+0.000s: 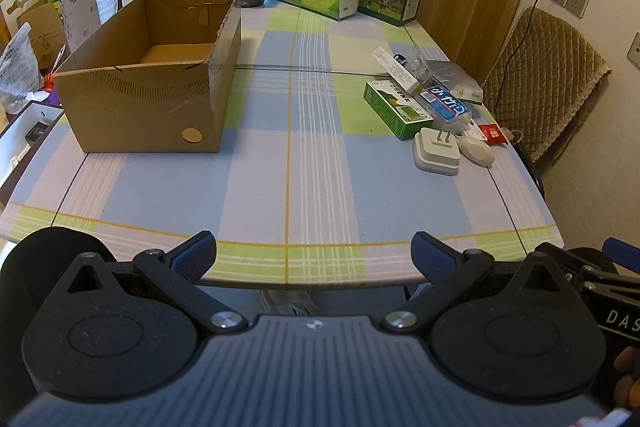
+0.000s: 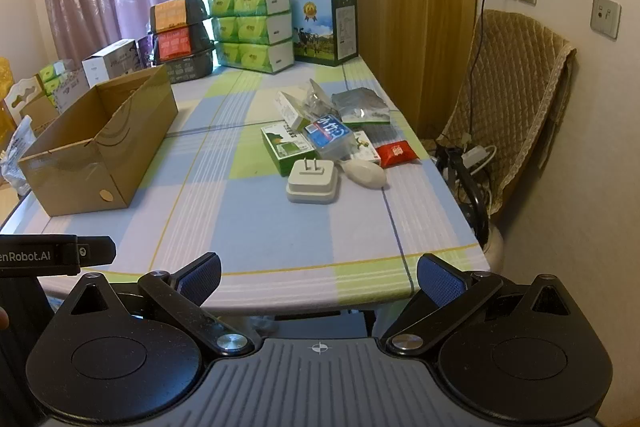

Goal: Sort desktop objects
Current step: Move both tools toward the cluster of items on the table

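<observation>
The table [image 2: 256, 227], under a checked cloth, fills both views, and nothing on it looks sorted yet. The box [image 1: 152, 83], an open cardboard carton, sits at about 10 o'clock in both views; the part of its floor that shows is bare, so I judge the sorting has not begun.

Everything to be sorted lies in one pile [image 2: 332, 143] at about 2 o'clock in the left view and 12 to 1 o'clock in the right view, well apart from the box. In it, from larger to smaller: a silver pouch [image 2: 362, 109] at the far side, a green carton [image 2: 286, 147], a blue-labelled pack [image 1: 448, 107] lying across that carton, a white plug [image 2: 314, 181] nearest the near edge, a white oval [image 2: 366, 175] just beside the plug, and a red packet [image 2: 396, 153] at the right end.

The left gripper [image 1: 314, 253] and right gripper [image 2: 318, 275] both hover at the near edge of the table at 6 o'clock, jaws spread wide and holding nothing. The whole pile is left to move.
</observation>
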`<act>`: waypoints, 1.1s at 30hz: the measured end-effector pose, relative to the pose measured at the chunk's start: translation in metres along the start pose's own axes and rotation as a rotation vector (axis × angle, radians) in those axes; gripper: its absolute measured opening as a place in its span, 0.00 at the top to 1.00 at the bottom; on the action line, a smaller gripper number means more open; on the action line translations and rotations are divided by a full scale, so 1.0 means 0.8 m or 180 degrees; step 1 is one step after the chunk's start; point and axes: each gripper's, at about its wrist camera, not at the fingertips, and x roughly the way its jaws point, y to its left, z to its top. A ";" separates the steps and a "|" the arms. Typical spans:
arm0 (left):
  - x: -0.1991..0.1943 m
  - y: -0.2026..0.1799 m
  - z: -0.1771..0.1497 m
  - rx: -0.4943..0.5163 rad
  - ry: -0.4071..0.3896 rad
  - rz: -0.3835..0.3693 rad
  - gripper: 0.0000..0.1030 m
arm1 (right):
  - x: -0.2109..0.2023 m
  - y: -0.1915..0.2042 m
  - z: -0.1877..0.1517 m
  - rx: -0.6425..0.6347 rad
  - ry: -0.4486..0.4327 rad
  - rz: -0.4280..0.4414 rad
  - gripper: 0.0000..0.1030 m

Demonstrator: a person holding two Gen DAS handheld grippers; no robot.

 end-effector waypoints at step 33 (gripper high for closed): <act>0.008 0.006 0.015 -0.0061 -0.0043 -0.0222 0.01 | 0.006 -0.012 0.005 -0.0024 -0.0024 0.0009 0.02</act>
